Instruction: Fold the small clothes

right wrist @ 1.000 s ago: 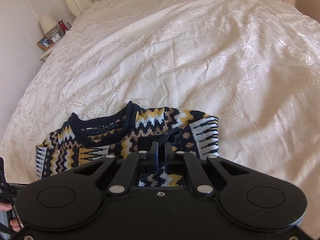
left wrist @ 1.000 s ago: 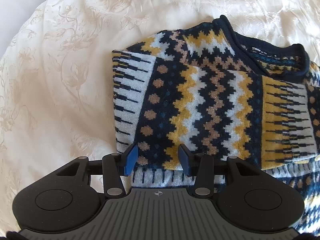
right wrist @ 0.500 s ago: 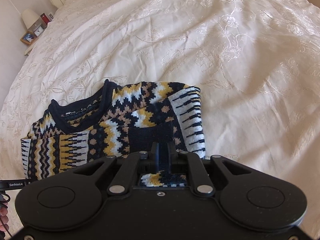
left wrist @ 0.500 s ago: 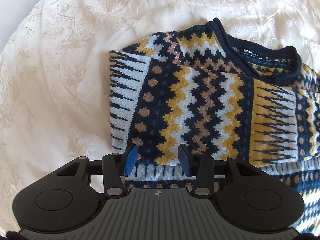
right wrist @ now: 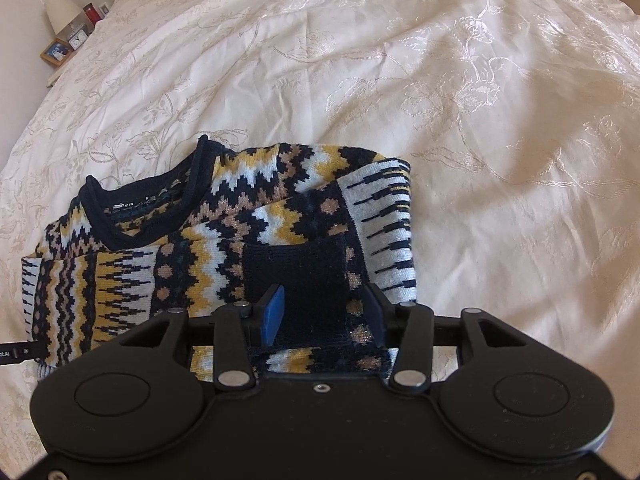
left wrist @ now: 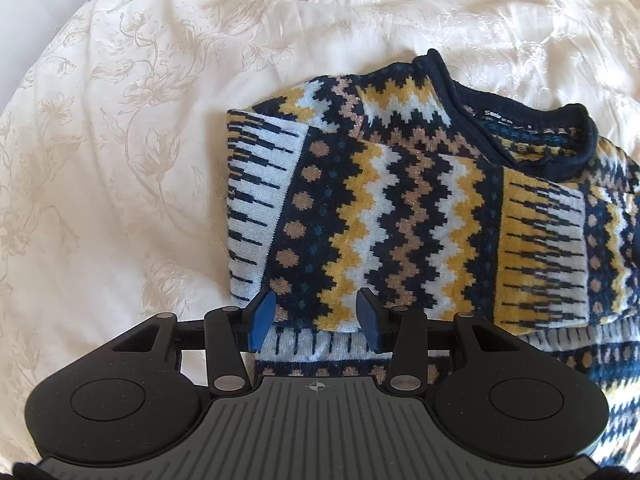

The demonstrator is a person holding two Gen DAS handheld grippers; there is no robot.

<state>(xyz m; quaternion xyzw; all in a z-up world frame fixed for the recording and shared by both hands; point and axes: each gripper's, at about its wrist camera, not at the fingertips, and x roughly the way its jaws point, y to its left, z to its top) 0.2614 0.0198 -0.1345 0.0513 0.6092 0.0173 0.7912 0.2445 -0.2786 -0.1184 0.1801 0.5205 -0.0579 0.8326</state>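
A knitted sweater (left wrist: pixel 400 216) lies partly folded on a bed, in thick wool with zigzag bands of navy, mustard yellow, white and tan, rows of tan dots, and comb-like striped panels. Its rolled navy collar (left wrist: pixel 520 128) sits at the far edge, away from both cameras, so the garment points away from the person, and the folded bundle is longer from side to side than front to back. Both sleeves are folded across the chest; in the right wrist view one ends in a plain navy ribbed cuff (right wrist: pixel 296 268).

The left claw (left wrist: pixel 316 316) hangs just over the near left part of the sweater, its blue-padded fingers (left wrist: pixel 262 312) spread wide and holding nothing. The right claw (right wrist: pixel 324 314) is likewise wide open and empty, straddling the navy cuff at the near right part of the garment.

Under the sweater is a cream bedspread (right wrist: pixel 480 120) with a glossy embroidered flower pattern, softly wrinkled. Far off at the upper left of the right wrist view, a bedside stand carries a small lamp (right wrist: pixel 62 12) and a picture frame (right wrist: pixel 56 53).
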